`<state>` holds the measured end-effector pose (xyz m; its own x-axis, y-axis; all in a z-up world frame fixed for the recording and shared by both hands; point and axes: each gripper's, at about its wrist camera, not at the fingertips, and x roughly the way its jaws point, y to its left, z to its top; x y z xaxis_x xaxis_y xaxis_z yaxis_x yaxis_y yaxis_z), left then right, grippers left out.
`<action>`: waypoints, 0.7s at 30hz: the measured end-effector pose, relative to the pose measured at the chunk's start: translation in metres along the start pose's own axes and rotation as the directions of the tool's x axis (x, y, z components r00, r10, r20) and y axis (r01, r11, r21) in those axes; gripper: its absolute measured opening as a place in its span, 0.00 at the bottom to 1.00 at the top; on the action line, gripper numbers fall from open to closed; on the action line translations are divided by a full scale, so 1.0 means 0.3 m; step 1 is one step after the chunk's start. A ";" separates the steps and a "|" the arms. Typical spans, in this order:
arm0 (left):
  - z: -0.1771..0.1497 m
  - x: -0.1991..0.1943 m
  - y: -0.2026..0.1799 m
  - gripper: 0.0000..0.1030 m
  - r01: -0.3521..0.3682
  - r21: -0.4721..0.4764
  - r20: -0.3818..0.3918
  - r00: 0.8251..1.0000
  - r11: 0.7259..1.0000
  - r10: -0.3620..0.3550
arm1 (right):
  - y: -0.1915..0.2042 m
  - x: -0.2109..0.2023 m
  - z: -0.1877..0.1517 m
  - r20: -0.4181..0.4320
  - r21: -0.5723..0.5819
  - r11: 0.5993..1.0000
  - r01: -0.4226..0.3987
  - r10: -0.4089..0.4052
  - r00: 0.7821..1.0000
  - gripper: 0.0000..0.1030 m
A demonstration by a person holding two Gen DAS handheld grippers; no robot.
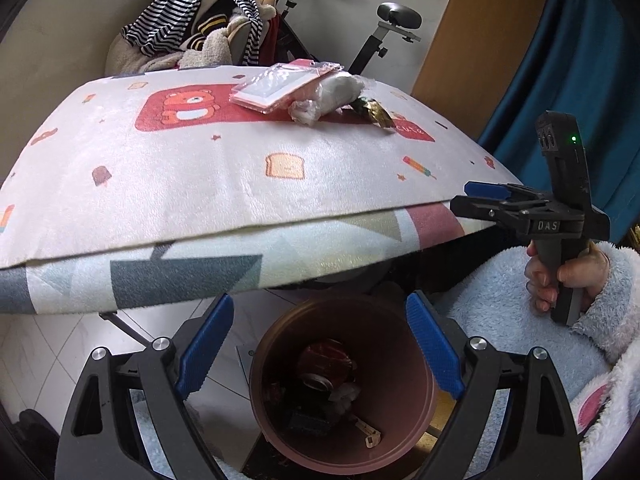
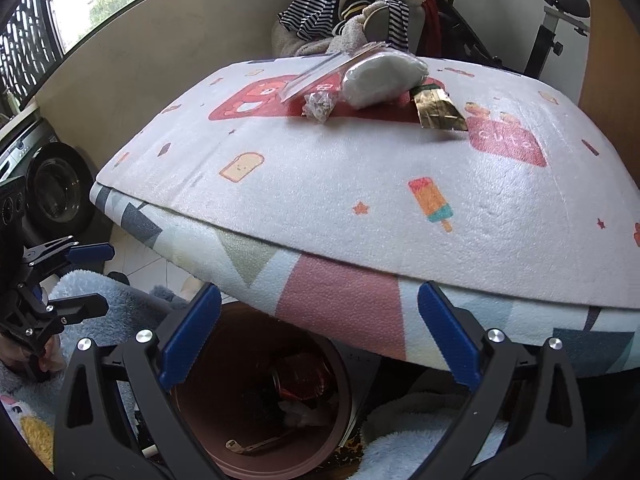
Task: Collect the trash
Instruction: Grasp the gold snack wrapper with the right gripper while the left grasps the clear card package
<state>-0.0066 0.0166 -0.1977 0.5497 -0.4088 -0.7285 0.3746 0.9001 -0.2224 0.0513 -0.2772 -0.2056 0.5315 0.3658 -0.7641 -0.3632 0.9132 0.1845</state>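
Observation:
A pink bin (image 1: 404,364) stands on the floor under the table's near edge; it holds a crushed red can (image 1: 326,364) and other scraps. It also shows in the right wrist view (image 2: 224,432). My left gripper (image 1: 318,346) is open and empty above the bin. My right gripper (image 2: 318,334) is open and empty over the bin's rim; it also shows in the left wrist view (image 1: 470,196). On the table's far side lie a pink-edged clear packet (image 1: 276,86), a white plastic bag (image 2: 380,76), a small crumpled wrapper (image 2: 318,106) and a gold wrapper (image 2: 438,110).
The table (image 2: 360,184) has a fleecy printed cover hanging over a patterned mat. A chair piled with striped clothes (image 1: 192,24) and an exercise bike (image 1: 384,36) stand behind it. A washing machine (image 2: 52,188) is at the left, a blue curtain (image 1: 560,60) at the right.

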 end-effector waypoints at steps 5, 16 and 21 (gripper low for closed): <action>0.098 -0.003 0.027 0.83 -0.006 0.005 0.020 1.000 1.000 0.006 | -0.059 0.006 0.090 0.028 0.013 0.999 0.053 -0.053 0.998 0.94; 0.350 0.090 0.075 0.83 -0.054 0.055 0.054 0.997 0.997 0.051 | -0.191 0.172 0.363 0.053 -0.010 0.984 0.177 -0.177 0.983 0.82; 0.439 0.181 0.071 0.83 -0.089 0.113 0.043 0.995 0.990 0.085 | -0.257 0.245 0.451 0.036 0.054 0.983 0.177 -0.179 0.983 0.76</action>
<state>0.1296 -0.0063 -0.1567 0.6112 -0.3368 -0.7163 0.4058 0.9103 -0.0819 0.2219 -0.2965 -0.1925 0.6148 0.2027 -0.7622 -0.2219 0.9718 0.0795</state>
